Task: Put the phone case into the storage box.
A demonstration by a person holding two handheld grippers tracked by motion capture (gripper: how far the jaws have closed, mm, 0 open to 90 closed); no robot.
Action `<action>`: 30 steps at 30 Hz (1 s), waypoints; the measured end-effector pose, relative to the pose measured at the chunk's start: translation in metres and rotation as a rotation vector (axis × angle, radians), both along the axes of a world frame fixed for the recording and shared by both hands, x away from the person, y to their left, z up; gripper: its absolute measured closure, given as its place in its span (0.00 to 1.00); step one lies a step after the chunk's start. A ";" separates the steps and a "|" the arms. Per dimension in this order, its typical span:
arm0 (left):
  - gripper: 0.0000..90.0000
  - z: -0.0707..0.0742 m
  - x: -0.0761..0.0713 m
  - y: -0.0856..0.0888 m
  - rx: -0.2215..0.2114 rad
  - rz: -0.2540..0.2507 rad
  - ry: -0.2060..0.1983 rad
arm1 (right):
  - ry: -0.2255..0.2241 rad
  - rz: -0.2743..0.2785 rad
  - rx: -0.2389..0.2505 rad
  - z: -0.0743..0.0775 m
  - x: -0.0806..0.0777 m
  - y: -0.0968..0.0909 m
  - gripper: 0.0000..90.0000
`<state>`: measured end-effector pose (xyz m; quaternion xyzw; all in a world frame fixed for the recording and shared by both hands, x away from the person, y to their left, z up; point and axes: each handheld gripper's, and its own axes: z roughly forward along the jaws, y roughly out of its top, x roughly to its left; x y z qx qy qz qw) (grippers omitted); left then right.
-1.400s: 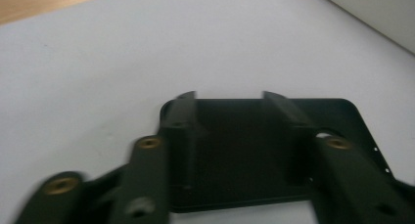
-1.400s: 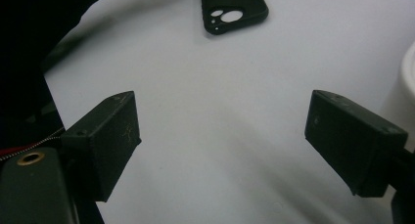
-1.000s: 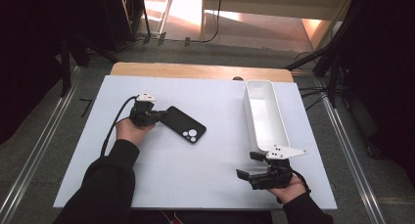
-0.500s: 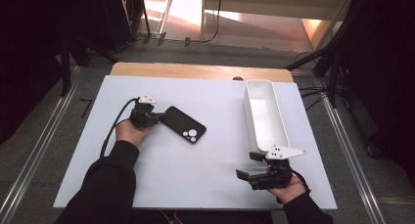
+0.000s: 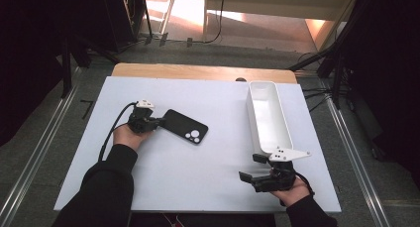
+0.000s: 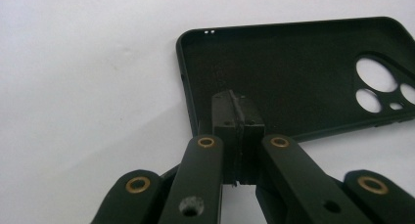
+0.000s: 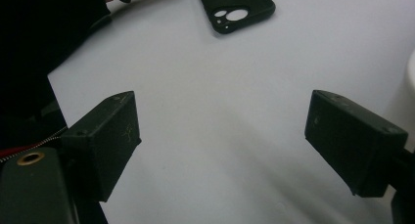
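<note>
Nothing has shifted since the earlier frame: the black phone case (image 5: 184,127) lies flat on the table (image 5: 198,177), well left of the white bin (image 5: 269,118). The left gripper (image 6: 237,111) stays clamped on the case's near edge. The right gripper (image 5: 253,168), just below the bin, holds its jaws wide and empty.

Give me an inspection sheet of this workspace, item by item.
Surface: white table top, wooden edge at the far side.
Job's things: black phone case lying flat, camera cut-outs showing; white bin at the right, looks empty.
Clutter: nothing seen.
Grippers: left gripper shut on the near edge of the phone case; right gripper open, nothing between its jaws.
Cables: black cable trailing from the left gripper.
Surroundings: floor rails and dark stands around the table.
</note>
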<state>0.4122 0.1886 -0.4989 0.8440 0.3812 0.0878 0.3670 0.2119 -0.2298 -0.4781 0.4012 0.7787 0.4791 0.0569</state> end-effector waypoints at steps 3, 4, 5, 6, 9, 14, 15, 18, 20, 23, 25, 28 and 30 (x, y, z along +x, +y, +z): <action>1.00 0.001 -0.004 0.002 0.009 -0.004 0.008 | 0.003 -0.001 -0.001 0.000 0.000 0.000 0.13; 1.00 0.001 -0.005 0.003 0.003 -0.004 0.005 | -0.001 -0.002 -0.001 0.000 0.000 0.000 0.13; 1.00 0.001 -0.006 0.004 0.003 -0.008 0.010 | 0.003 -0.001 -0.001 0.000 0.000 0.000 0.13; 1.00 0.001 -0.008 0.005 0.003 -0.012 0.012 | 0.002 0.000 -0.001 0.000 0.000 0.000 0.13; 1.00 0.001 -0.011 0.007 -0.001 -0.013 0.021 | 0.004 0.000 0.000 0.000 0.000 0.000 0.13; 1.00 0.002 -0.018 0.010 -0.005 -0.026 0.031 | 0.006 0.000 0.000 0.000 0.000 0.001 0.13; 1.00 0.001 -0.020 0.010 -0.009 -0.022 0.032 | 0.005 -0.001 0.000 0.000 0.000 0.001 0.13; 1.00 0.001 -0.024 0.012 -0.008 -0.031 0.034 | 0.004 -0.001 -0.002 0.000 0.000 0.000 0.13; 1.00 0.001 -0.027 0.012 -0.013 -0.034 0.037 | 0.005 -0.002 -0.002 0.000 0.000 0.001 0.13; 1.00 0.002 -0.032 0.013 -0.007 -0.050 0.039 | 0.006 -0.001 -0.003 0.000 0.000 0.001 0.13; 1.00 0.002 -0.036 0.014 -0.010 -0.057 0.047 | 0.006 -0.002 -0.004 0.000 0.000 0.001 0.13; 1.00 0.003 -0.040 0.014 -0.005 -0.068 0.053 | 0.010 0.000 -0.004 0.000 0.000 0.001 0.13; 1.00 0.003 -0.043 0.013 -0.007 -0.070 0.056 | 0.008 0.001 -0.007 0.000 0.000 0.001 0.13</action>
